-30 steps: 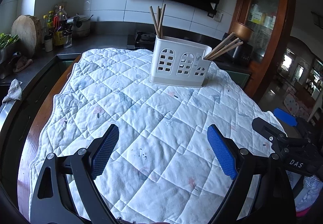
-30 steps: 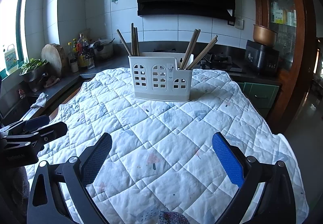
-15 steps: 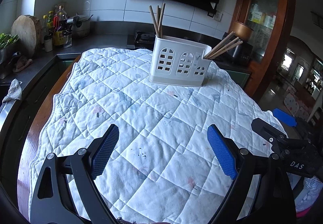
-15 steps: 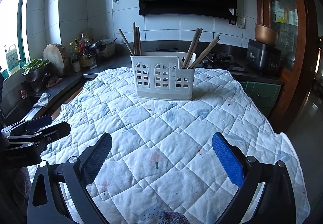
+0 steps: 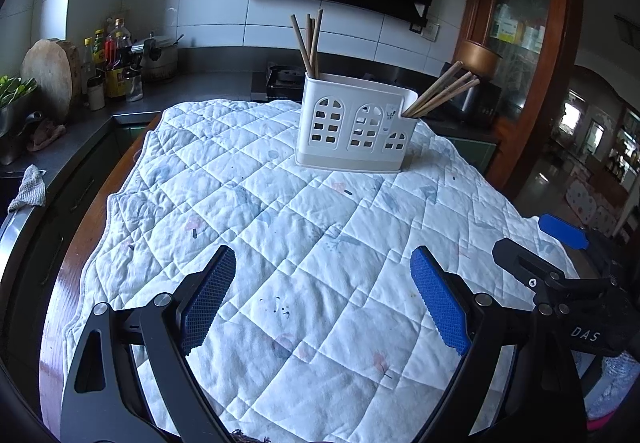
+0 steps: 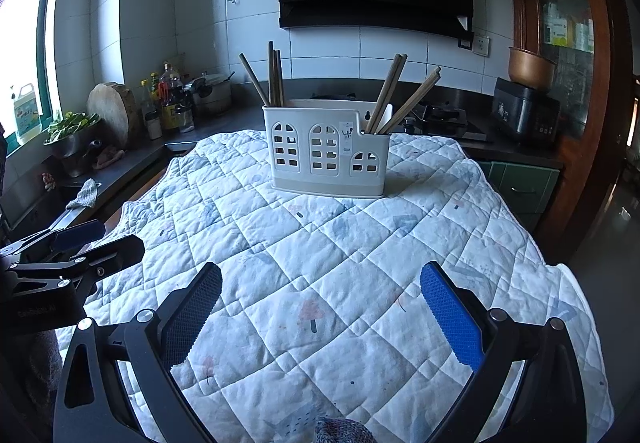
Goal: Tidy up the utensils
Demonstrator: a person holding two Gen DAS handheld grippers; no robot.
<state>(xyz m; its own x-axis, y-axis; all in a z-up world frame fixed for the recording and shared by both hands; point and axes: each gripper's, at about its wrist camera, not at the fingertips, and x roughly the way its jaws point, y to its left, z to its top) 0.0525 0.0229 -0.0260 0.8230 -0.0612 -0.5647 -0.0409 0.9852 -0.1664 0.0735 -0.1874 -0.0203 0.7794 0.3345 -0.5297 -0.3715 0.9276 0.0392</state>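
A white utensil caddy [image 5: 354,125] with arched cut-outs stands at the far end of the quilted cloth; it also shows in the right wrist view [image 6: 328,149]. Wooden chopsticks stand in its left compartment [image 5: 309,43] [image 6: 272,77] and lean out of its right compartment [image 5: 442,89] [image 6: 400,99]. My left gripper [image 5: 323,263] is open and empty over the near part of the cloth. My right gripper [image 6: 321,275] is open and empty, also well short of the caddy. Each gripper shows at the edge of the other's view.
The white quilted cloth [image 5: 280,227] covers a wooden table. A dark counter at the left holds bottles [image 5: 114,63], a round wooden board [image 5: 48,77] and a pot. A stove and a black appliance [image 6: 524,111] stand behind the caddy. A wooden cabinet [image 5: 516,23] is at the right.
The right gripper's view has crept a little closer to the caddy. The left gripper has hardly moved. Both grippers stay open and empty.
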